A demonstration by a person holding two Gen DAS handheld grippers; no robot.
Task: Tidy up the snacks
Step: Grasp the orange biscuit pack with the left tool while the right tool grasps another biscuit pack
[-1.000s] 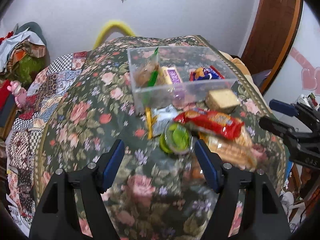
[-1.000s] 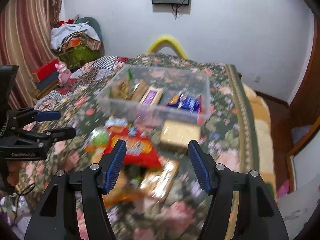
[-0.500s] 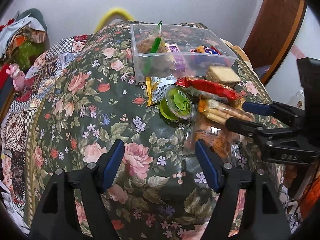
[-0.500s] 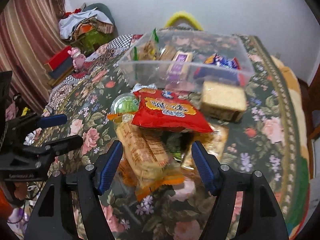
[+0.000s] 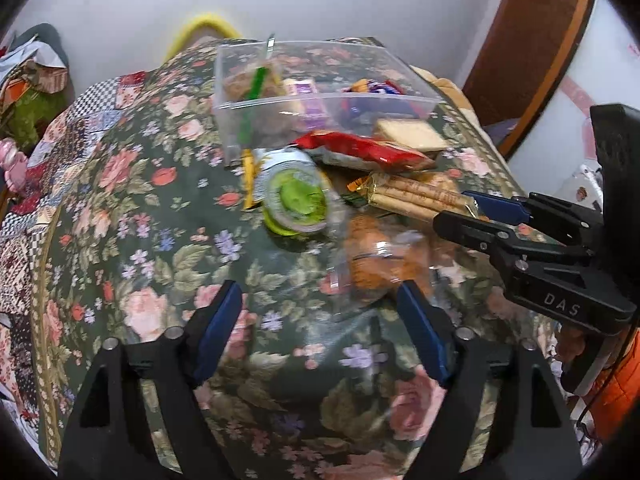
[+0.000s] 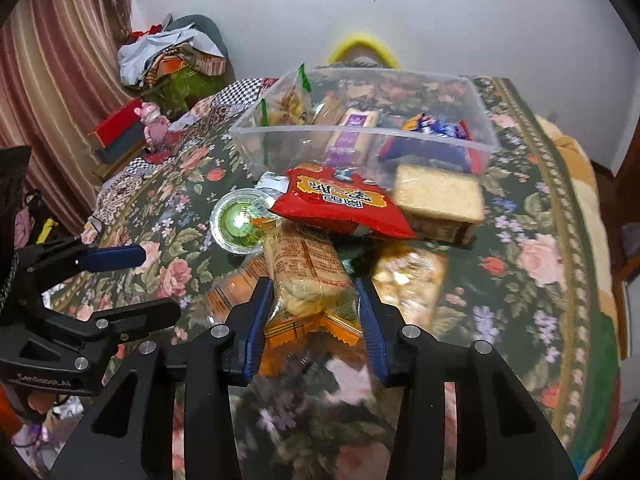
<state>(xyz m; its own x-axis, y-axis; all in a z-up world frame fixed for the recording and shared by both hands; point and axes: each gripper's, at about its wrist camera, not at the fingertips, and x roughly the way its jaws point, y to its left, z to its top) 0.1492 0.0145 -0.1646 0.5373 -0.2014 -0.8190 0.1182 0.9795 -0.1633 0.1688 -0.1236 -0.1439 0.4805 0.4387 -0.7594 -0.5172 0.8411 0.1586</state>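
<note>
On a floral bedspread [image 6: 540, 248], the right tool [image 6: 316, 304] is closing around a biscuit packet [image 6: 308, 276] at six o'clock from the clear snack bin [image 6: 360, 136], while the left tool [image 5: 320, 320] opens over nothing.

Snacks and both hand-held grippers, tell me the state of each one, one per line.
Clear bin: lidless, holding several snacks.
Red packet: outside the bin, lying on the pile.
Jelly cup: sealed, on the cloth.
Wafer block: wrapped, beside the bin.
Biscuit pack: wrapped, between the right jaws.
Right hand-held gripper: closing around the biscuit pack.
Left hand-held gripper: opening, empty.
</note>
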